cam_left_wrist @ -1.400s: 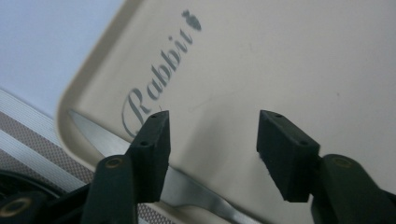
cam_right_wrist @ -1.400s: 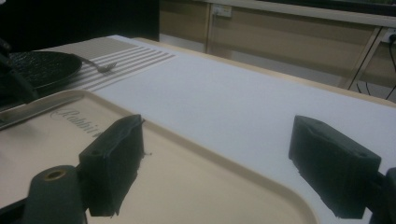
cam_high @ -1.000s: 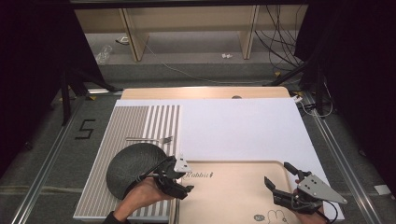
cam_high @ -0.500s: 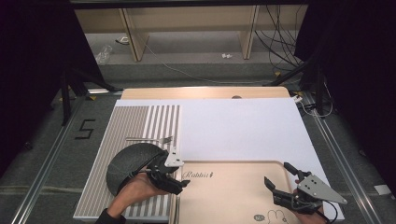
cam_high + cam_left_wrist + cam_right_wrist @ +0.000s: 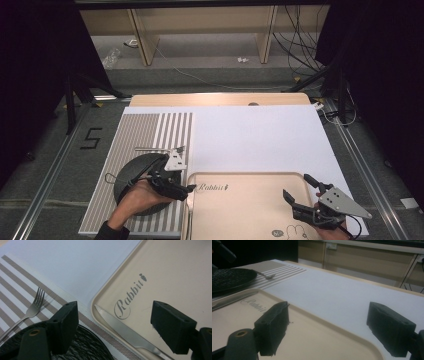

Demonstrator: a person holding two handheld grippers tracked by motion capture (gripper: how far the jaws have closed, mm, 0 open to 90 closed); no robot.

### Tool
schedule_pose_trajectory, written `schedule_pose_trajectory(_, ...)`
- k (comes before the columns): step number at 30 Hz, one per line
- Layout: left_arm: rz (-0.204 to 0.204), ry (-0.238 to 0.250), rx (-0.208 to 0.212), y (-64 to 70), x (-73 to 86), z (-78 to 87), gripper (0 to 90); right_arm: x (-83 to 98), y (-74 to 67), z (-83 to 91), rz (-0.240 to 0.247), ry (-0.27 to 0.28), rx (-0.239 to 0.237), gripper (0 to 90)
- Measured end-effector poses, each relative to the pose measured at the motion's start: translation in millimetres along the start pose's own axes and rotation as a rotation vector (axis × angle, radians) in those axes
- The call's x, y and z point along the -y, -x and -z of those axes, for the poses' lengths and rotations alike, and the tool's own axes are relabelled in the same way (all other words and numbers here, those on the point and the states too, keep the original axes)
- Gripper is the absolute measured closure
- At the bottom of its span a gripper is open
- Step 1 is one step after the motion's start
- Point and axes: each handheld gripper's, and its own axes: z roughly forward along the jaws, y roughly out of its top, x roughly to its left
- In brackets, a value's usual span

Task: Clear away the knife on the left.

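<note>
A knife (image 5: 125, 332), its handle cut off from view, is lying in the beige tray (image 5: 175, 270) beneath the left gripper (image 5: 117, 327), whose jaws have just been opening wide and empty; the right gripper (image 5: 329, 330) is hovering wide open over the tray.

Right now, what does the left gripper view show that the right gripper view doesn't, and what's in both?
Left gripper view: the fork's tines, sharp, and the knife's serrated blade inside the tray; the left hand-held gripper, whose jaws have just been opening, holds nothing. Right gripper view: wooden furniture behind the table and the open right hand-held gripper. Both: black plate, striped placemat, tray, knife, fork.
</note>
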Motion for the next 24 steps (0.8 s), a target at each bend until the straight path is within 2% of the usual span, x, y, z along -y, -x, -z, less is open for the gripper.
schedule_pose_trajectory(7, 0.014, 0.008, -0.028, -9.4, 1.4, 4.9, 21.7, 0.2, 0.0, 0.3, 0.003, 0.001, -0.001, 18.8)
schedule_pose_trajectory(16, 0.054, 0.042, -0.066, -22.0, 1.9, 14.2, 21.4, 1.1, 0.8, 1.5, -0.001, 0.001, 0.002, 18.8)
schedule_pose_trajectory(24, 0.082, 0.052, -0.102, -36.9, 7.6, 21.2, 21.9, 1.5, 2.0, 0.6, -0.005, 0.006, 0.000, 18.8)
